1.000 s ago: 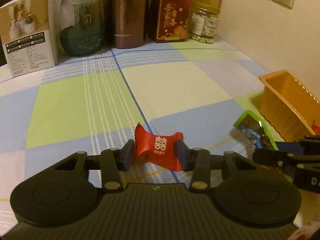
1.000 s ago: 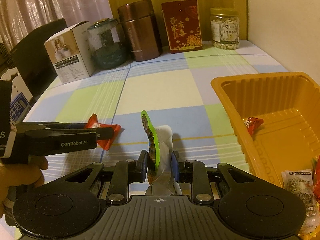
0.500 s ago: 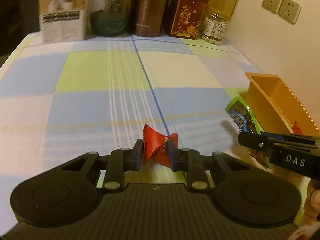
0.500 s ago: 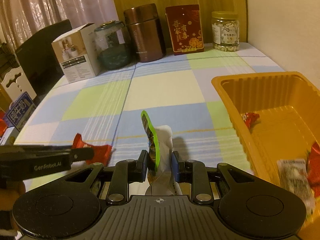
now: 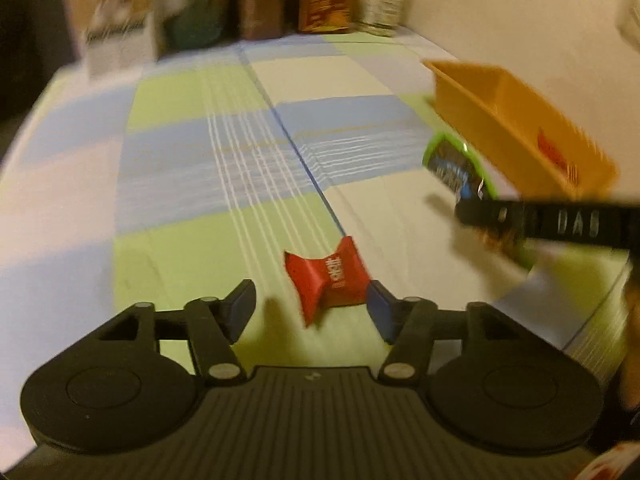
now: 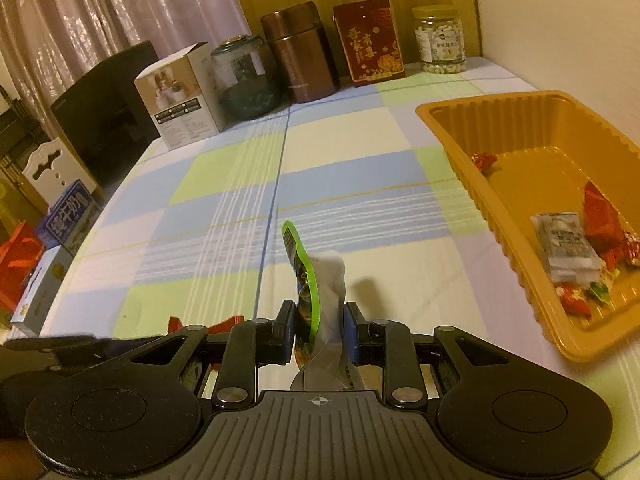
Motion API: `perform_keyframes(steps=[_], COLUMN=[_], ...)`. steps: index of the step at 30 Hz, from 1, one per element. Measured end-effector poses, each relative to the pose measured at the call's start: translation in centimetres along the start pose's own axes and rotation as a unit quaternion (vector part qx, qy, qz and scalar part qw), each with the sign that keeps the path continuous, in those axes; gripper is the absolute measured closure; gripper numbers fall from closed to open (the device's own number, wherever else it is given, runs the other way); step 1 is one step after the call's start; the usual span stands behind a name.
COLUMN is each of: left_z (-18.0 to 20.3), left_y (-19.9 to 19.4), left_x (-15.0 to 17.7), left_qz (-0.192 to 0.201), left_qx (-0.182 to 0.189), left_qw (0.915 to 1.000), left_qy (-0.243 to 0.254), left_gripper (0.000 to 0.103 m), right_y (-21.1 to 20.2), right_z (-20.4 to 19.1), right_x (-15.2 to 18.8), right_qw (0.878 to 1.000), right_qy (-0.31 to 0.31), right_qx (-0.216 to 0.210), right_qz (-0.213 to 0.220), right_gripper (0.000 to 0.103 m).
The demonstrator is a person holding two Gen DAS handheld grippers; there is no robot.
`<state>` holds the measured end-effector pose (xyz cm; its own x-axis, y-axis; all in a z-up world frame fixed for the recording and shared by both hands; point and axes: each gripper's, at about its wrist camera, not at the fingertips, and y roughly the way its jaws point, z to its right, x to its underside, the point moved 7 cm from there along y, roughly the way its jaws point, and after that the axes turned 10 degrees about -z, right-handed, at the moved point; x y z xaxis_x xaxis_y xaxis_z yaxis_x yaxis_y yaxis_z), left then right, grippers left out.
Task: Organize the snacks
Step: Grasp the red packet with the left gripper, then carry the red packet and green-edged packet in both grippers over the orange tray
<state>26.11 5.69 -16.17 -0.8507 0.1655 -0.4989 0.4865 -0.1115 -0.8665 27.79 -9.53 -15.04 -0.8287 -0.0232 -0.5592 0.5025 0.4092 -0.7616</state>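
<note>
left gripper (image 5: 310,302) jaws are opening, red candy (image 5: 326,276) loose between them; green-edged packet (image 6: 310,292) is clamped by the right gripper (image 6: 316,330), beside the orange tray (image 6: 500,216).

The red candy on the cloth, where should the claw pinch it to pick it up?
Pinch the red candy across its narrow waist, between the flared ends. It lies flat on the tablecloth, so come down from above. The left gripper is opening, with the candy loose between its jaws, touching the right pad; centre it first, probably.
</note>
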Motion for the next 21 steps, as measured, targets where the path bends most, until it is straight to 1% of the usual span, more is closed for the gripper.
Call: perform_keyframes(steps=[2, 3, 4, 5, 6, 7, 10, 12, 13, 15, 16, 17, 18, 21], left_z=[0.2, 0.4, 0.8, 1.3, 1.8, 2.3, 3.5, 3.6, 3.6, 3.5, 3.4, 3.4, 3.3, 3.0], left_y=[-0.2, -0.2, 0.0, 0.3, 0.6, 1.0, 2.3, 3.0, 3.3, 3.5, 3.5, 3.6, 3.5, 2.9], left_x=[-0.2, -0.4, -0.5, -0.7, -0.8, -0.8, -1.2, -1.1, -1.1, -1.2, -1.2, -1.2, -1.0, -0.3], left_qz=[0.01, 0.016, 0.02, 0.021, 0.018, 0.012, -0.015, -0.031, -0.04, -0.052, -0.059, -0.066, -0.072, -0.075], left_qx=[-0.028, -0.036, -0.04, -0.043, -0.04, -0.029, -0.005, 0.001, 0.008, 0.019, 0.025, 0.03, 0.035, 0.035], left_qw=[0.9979, 0.9951, 0.9914, 0.9858, 0.9803, 0.9752, 0.9637, 0.9593, 0.9588, 0.9604, 0.9618, 0.9636, 0.9656, 0.9742], left_qy=[0.057, 0.09, 0.123, 0.161, 0.193, 0.219, 0.267, 0.281, 0.281, 0.273, 0.266, 0.257, 0.247, 0.21], left_gripper=[0.039, 0.038, 0.038, 0.038, 0.038, 0.038, 0.04, 0.046, 0.051, 0.057, 0.064, 0.075, 0.078, 0.078], right_y=[-0.1, 0.0, 0.1, 0.2, 0.3, 0.4, 0.5, 0.6, 0.7, 0.7, 0.7, 0.8, 0.8, 0.7], right_z=[0.1, 0.2, 0.2, 0.3, 0.4, 0.4, 0.7, 0.8, 0.9, 1.1, 1.2, 1.3, 1.3, 1.2], right_x=[0.2, 0.4, 0.5, 0.6, 0.6, 0.6, 0.6, 0.6, 0.6, 0.7, 0.8, 0.8, 0.8, 0.9], right_qw=[1.0, 1.0, 1.0, 1.0, 1.0, 1.0, 1.0, 1.0, 1.0, 1.0, 1.0, 1.0, 1.0, 1.0], right_qy=[0.001, 0.002, 0.003, 0.004, 0.005, 0.006, 0.01, 0.012, 0.012, 0.014, 0.016, 0.017, 0.019, 0.018], right_qx=[0.0, 0.001, 0.001, 0.001, 0.001, 0.001, 0.002, 0.002, 0.002, 0.002, 0.002, 0.003, 0.004, 0.001], right_qz=[-0.001, -0.002, -0.003, -0.004, -0.005, -0.005, -0.005, -0.004, -0.004, -0.005, -0.005, -0.006, -0.007, -0.006], right_gripper=[0.077, 0.077, 0.077, 0.077, 0.077, 0.077, 0.077, 0.077, 0.077, 0.077, 0.077, 0.077, 0.077, 0.077])
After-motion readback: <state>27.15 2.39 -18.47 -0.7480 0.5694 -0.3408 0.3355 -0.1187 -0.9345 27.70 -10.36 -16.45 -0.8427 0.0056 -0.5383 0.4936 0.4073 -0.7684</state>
